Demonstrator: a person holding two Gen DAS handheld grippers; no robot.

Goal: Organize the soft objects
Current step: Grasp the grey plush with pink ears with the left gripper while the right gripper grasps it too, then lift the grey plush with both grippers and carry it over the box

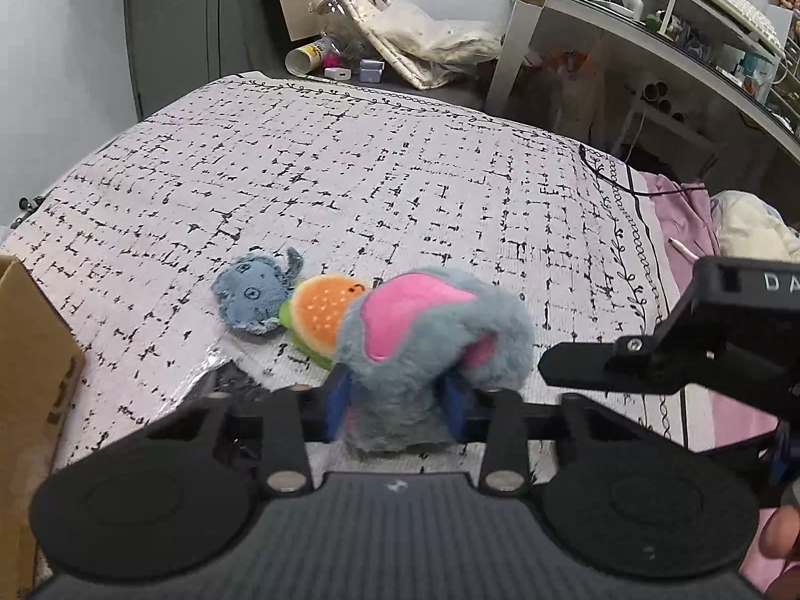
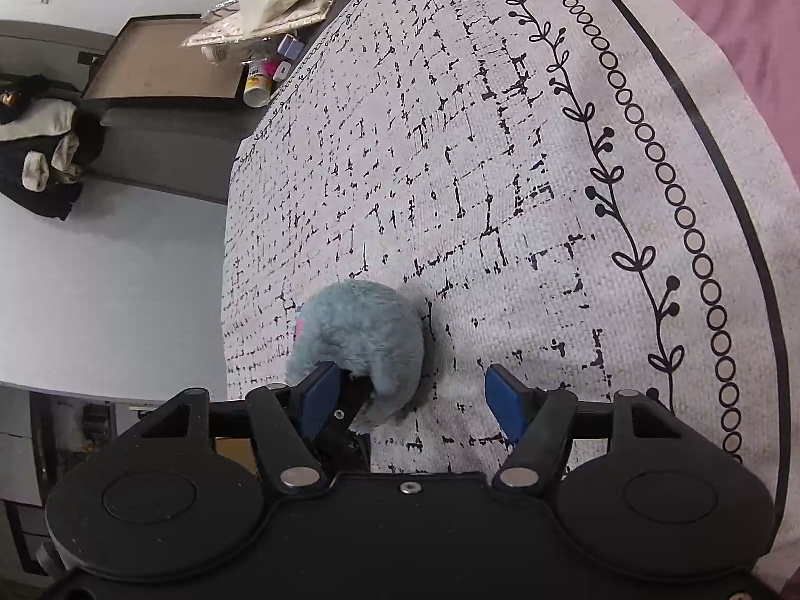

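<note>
Grey-pink plush toy [image 1: 425, 345] clenched between left gripper [image 1: 397, 397] fingers, right gripper [image 2: 417, 395] fingers released, plush by its left finger.

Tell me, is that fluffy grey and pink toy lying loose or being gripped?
Gripped. The left gripper has its blue pads pressed into the grey plush toy.

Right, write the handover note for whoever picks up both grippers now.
Left gripper: shut on the grey and pink plush toy, just above the patterned cloth.
Right gripper: open, nothing between its pads; the plush sits by its left finger.
Still lying on the cloth: denim toy and burger toy, touching each other beyond the plush.
Cardboard box at the left edge of the left wrist view; contents hidden.
Done: plush gripped. Left: place it, then the other two, probably in the box.
</note>
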